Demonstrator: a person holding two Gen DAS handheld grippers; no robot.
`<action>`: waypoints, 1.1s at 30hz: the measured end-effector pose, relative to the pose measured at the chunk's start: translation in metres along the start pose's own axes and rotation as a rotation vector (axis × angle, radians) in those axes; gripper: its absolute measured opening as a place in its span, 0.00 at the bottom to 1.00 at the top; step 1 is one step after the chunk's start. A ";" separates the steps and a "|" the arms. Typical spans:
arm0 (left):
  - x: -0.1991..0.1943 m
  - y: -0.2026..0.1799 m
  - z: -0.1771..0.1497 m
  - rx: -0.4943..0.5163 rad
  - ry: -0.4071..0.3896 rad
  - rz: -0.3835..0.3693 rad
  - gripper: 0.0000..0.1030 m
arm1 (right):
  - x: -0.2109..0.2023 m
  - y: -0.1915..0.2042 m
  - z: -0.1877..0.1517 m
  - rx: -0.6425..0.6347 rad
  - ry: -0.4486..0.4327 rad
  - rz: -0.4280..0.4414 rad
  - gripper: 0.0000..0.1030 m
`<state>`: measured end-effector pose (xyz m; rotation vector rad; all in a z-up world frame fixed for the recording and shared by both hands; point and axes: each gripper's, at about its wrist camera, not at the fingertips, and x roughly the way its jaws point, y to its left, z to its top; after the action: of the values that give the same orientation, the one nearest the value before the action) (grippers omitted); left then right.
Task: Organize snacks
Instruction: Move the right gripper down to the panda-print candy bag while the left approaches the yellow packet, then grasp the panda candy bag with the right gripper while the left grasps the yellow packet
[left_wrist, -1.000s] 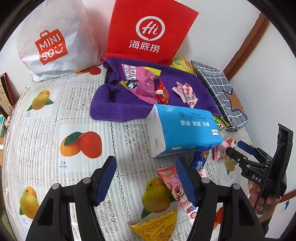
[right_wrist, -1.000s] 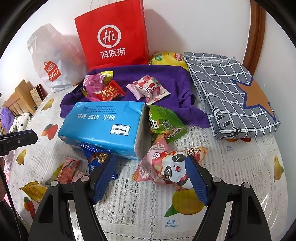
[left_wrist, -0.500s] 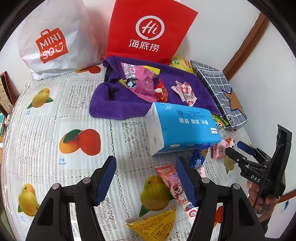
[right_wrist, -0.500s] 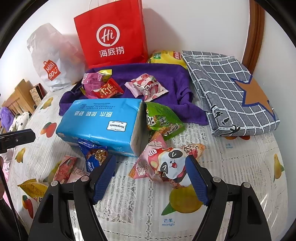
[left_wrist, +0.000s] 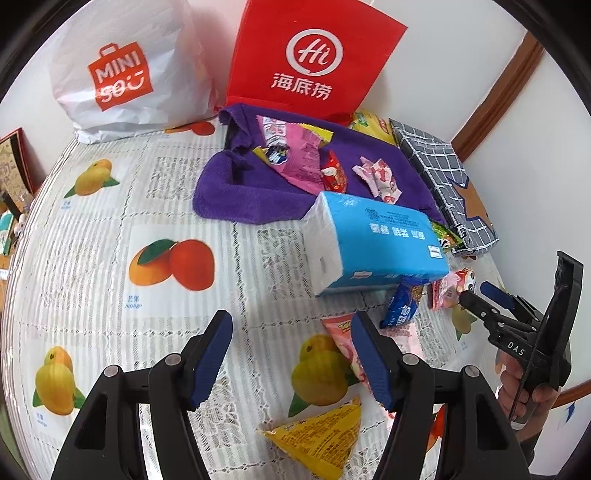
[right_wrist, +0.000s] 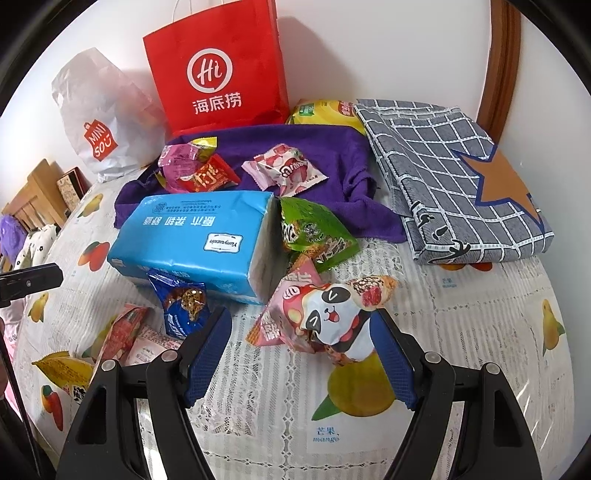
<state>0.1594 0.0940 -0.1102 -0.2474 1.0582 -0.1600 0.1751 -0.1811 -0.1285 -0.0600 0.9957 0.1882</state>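
Observation:
Snack packets lie scattered on a fruit-print tablecloth around a blue tissue pack (right_wrist: 195, 236). My right gripper (right_wrist: 301, 354) is open and empty, its fingers either side of a pink panda packet (right_wrist: 325, 317). A green packet (right_wrist: 314, 229) and a blue packet (right_wrist: 183, 306) lie beside it. My left gripper (left_wrist: 291, 354) is open and empty above the cloth, with a pink strawberry-bear packet (left_wrist: 341, 339) by its right finger and a yellow triangular packet (left_wrist: 321, 439) below. Several packets rest on a purple towel (left_wrist: 240, 188).
A red paper bag (left_wrist: 310, 62) and a white plastic bag (left_wrist: 122, 74) stand against the back wall. A folded grey checked cloth (right_wrist: 454, 173) lies at the right, a yellow bag (right_wrist: 325, 110) behind it. The right gripper shows in the left wrist view (left_wrist: 476, 291).
My right gripper has moved forward, so the panda packet now lies between its fingers. My left gripper has shifted slightly left and back.

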 end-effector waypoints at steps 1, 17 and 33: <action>0.000 0.002 -0.001 -0.005 0.002 0.002 0.62 | -0.001 -0.001 -0.001 0.002 -0.001 -0.002 0.75; 0.006 0.007 -0.002 -0.039 0.021 0.001 0.62 | 0.000 -0.036 -0.004 0.102 -0.005 0.024 0.75; 0.011 -0.016 -0.022 0.052 0.075 -0.074 0.64 | 0.050 -0.021 0.005 0.086 0.066 0.117 0.65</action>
<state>0.1448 0.0735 -0.1252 -0.2353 1.1183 -0.2643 0.2094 -0.1942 -0.1685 0.0717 1.0727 0.2514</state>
